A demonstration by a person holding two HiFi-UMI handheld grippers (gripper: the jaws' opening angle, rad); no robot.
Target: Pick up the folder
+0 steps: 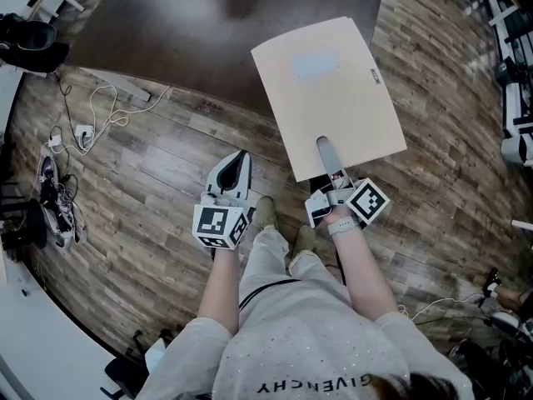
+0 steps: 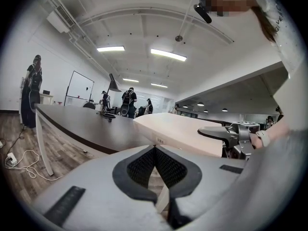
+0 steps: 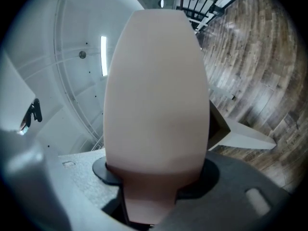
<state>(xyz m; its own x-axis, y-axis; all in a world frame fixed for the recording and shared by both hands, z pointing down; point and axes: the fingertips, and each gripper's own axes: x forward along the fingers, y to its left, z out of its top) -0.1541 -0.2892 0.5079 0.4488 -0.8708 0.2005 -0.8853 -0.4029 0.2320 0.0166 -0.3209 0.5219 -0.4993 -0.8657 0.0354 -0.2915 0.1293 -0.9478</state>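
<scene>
The right claw [image 1: 326, 152] is gripping the folder [image 1: 329, 94] by its near edge, holding it level in the air beyond the near edge of the desk [image 1: 191, 32]. The left claw [image 1: 233, 169] is hanging closed and empty. I'd be lifting slowly, lest it droop.

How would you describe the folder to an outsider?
Start at the big dark table at the top of the head view. Overlapping its near edge is a flat cream folder, pinched at its near edge by the right claw. It is the only large cream sheet in view, with a small label by its right edge.
</scene>
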